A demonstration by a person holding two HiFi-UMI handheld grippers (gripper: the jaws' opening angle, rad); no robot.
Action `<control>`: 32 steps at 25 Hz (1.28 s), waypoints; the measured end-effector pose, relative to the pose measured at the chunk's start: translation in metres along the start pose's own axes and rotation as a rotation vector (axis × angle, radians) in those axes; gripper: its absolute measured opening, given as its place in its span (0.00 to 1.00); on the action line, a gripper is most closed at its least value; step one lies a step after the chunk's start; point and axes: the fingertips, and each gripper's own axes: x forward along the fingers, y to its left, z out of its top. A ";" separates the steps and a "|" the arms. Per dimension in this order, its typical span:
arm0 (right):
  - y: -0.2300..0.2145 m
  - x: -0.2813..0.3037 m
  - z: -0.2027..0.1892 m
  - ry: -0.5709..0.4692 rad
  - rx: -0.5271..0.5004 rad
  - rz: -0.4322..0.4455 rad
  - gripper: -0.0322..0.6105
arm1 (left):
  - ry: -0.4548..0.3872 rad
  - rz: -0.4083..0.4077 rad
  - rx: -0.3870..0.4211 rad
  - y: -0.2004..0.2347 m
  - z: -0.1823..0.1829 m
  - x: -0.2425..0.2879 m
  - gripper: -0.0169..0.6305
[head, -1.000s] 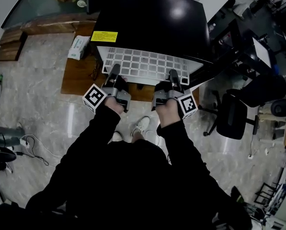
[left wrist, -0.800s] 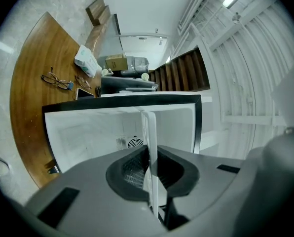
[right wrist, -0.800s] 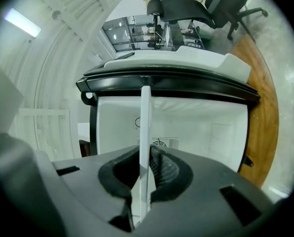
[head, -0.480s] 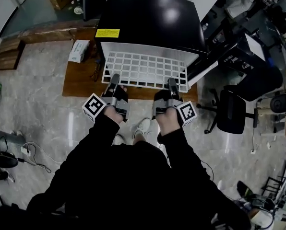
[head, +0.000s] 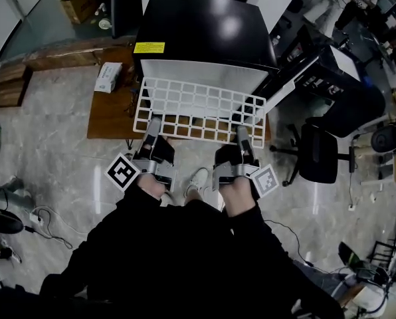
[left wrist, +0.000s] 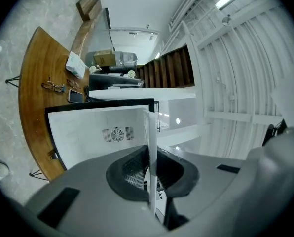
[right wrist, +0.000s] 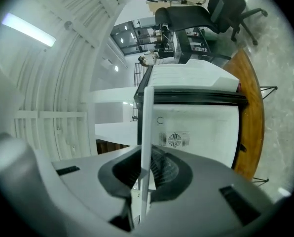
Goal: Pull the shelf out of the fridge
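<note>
Shelf [head: 199,109] grid: head view | fan vent [left wrist: 117,134]: gripper views only

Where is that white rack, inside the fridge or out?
Mostly out: the white shelf juts from the black fridge, left claw and right claw clamped on its front edge. Whether its back is free, cannot tell.

Pulled shelf [head: 198,109] further out of fridge [head: 204,28]: more grid rows clear of the cabinet than a second ago. Brought its front rail from over the middle of the table [head: 108,111] to about the table's near edge. Drew left tool [head: 153,126] and right tool [head: 243,135] back toward the body with that rail, both by a like amount. Shifted both marker cubes off the table edge, now over floor.
</note>
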 end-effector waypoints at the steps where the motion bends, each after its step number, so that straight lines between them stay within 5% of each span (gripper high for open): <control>1: 0.010 -0.003 0.001 -0.005 0.000 0.020 0.10 | 0.003 -0.016 0.002 -0.009 -0.001 -0.001 0.06; 8: 0.066 0.000 0.008 -0.002 -0.003 0.123 0.10 | 0.004 -0.103 0.018 -0.062 0.001 0.004 0.06; 23: 0.090 0.105 0.025 0.058 -0.014 0.075 0.10 | -0.064 -0.003 -0.002 -0.072 0.035 0.086 0.06; 32: 0.064 0.153 0.024 0.099 -0.016 -0.040 0.11 | -0.085 0.089 -0.025 -0.050 0.057 0.123 0.06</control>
